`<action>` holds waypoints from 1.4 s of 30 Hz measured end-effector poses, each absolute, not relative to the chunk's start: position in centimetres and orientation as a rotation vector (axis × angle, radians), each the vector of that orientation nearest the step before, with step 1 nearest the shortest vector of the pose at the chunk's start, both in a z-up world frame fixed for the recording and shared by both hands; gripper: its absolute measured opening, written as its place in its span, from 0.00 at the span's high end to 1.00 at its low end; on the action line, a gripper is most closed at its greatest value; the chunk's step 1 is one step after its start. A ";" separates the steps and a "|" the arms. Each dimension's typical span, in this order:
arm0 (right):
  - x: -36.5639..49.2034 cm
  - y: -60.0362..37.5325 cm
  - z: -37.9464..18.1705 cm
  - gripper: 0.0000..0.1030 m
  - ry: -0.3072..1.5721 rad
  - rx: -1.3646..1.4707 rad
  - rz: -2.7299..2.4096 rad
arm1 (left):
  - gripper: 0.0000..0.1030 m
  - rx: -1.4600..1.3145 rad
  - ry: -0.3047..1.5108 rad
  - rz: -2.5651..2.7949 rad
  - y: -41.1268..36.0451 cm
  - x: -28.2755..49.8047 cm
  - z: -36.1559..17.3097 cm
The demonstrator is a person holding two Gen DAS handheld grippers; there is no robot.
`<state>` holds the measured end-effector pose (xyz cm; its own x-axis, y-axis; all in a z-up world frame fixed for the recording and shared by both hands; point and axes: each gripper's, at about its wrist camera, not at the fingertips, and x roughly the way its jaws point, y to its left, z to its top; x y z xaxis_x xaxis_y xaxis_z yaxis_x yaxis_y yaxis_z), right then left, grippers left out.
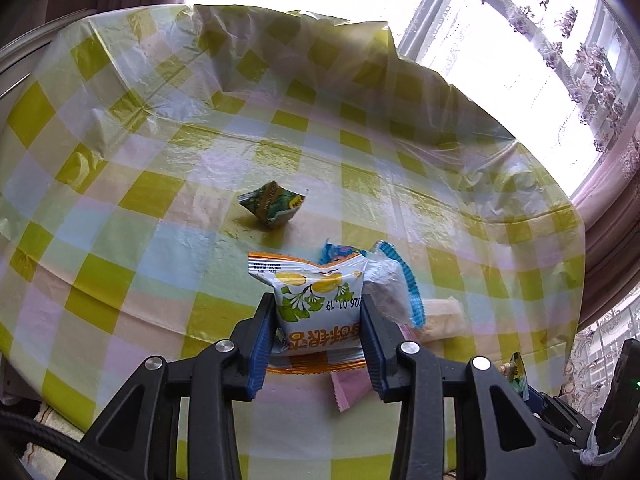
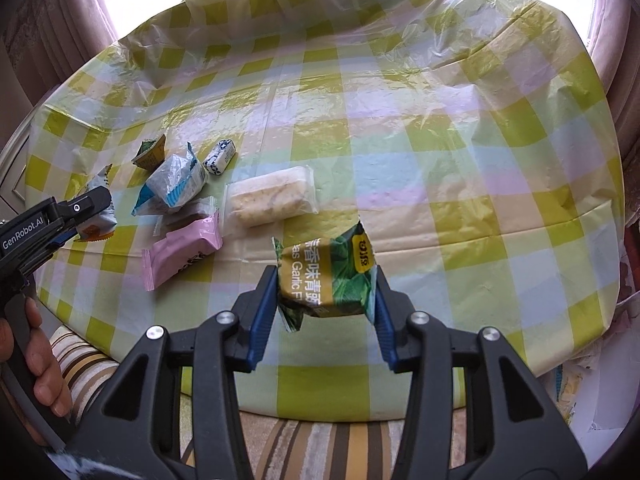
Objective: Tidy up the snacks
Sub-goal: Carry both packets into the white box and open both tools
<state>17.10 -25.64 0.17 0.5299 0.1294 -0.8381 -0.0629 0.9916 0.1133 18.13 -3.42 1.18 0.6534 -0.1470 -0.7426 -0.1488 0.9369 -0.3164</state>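
Note:
My left gripper (image 1: 318,304) is shut on a white snack packet with orange trim and yellow fruit print (image 1: 316,300), held just above the table; it also shows at the left of the right wrist view (image 2: 98,220). My right gripper (image 2: 326,280) is shut on a green garlic pea packet (image 2: 328,276), held above the table's front. A second green packet (image 1: 272,206) lies alone on the cloth further back. A pile holds a blue-striped clear packet (image 2: 176,182), a pink packet (image 2: 184,252), a clear biscuit packet (image 2: 270,196) and a small blue-white candy (image 2: 219,157).
The round table carries a yellow-green checked plastic cloth (image 2: 440,160), wrinkled at the far edge. Curtains and a bright window (image 1: 520,40) stand behind. A striped cushion (image 2: 304,448) lies under the front edge. A hand (image 2: 44,368) grips the left tool's handle.

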 end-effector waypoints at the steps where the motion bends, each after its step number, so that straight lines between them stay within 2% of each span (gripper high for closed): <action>1: 16.9 -25.9 0.3 0.53 1.004 0.077 0.114 | 0.60 -0.361 0.865 -0.012 -4.0 18.0 1.3; 23: 11.4 -35.0 2.8 0.53 0.947 0.206 0.004 | 0.60 -0.192 0.940 -0.325 -17.9 15.8 2.8; 42: 5.5 -49.1 2.4 0.53 0.924 0.294 -0.291 | 0.60 0.013 0.973 -0.612 -32.3 13.9 3.2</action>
